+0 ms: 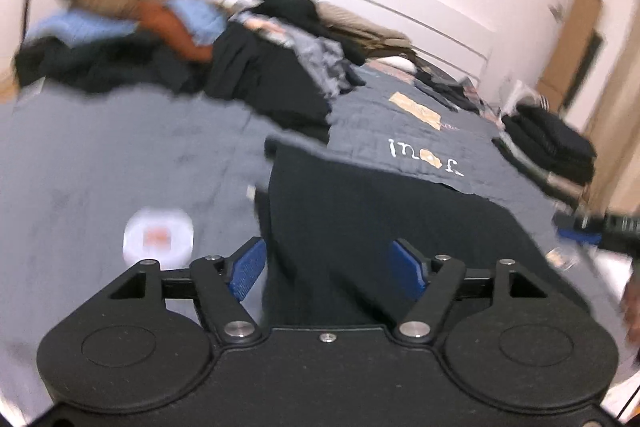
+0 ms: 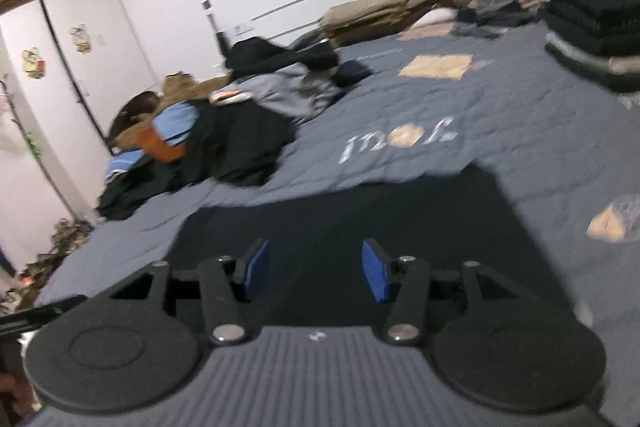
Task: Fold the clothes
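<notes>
1. One dark garment [image 2: 340, 223] lies flat on the grey bedspread [image 2: 500, 115], just ahead of both grippers.
2. Left gripper [image 1: 328, 267] and right gripper [image 2: 316, 269] both stand spread, holding nothing.
3. It looks soft, light and limp; pinching an edge or corner should suit best.

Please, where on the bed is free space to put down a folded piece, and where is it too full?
Free: the grey bedspread between the dark garment under both open grippers, the unfolded heap and the folded stack. Also bare left of the garment, around the white disc. Crowded: the heap side and the headboard end.
</notes>
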Demonstrator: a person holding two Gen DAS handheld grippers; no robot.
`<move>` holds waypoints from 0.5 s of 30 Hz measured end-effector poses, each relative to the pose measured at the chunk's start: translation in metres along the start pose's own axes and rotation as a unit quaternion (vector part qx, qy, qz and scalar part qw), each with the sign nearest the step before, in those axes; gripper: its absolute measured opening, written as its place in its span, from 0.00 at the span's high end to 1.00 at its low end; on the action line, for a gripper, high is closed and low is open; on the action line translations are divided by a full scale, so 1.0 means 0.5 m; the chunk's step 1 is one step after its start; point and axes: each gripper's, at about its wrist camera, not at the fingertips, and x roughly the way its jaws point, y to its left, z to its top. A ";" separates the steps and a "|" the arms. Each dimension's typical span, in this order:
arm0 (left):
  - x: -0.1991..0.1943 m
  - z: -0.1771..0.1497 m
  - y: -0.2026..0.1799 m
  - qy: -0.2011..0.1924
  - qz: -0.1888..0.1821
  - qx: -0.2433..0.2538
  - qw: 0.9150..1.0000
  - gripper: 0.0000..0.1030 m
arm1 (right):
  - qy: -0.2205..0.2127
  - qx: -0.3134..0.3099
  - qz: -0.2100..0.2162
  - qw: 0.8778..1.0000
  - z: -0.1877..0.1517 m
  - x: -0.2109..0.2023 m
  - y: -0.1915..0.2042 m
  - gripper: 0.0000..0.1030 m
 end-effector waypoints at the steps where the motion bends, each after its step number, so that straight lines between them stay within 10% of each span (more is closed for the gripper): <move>1: -0.011 -0.014 0.008 0.002 -0.002 -0.021 1.000 0.33 | 0.001 0.002 0.007 1.000 -0.019 -0.010 0.016 0.50; 15: 0.010 -0.154 0.093 0.022 -0.078 -0.281 0.956 0.24 | 0.064 0.065 0.058 0.994 -0.166 -0.002 0.072 0.49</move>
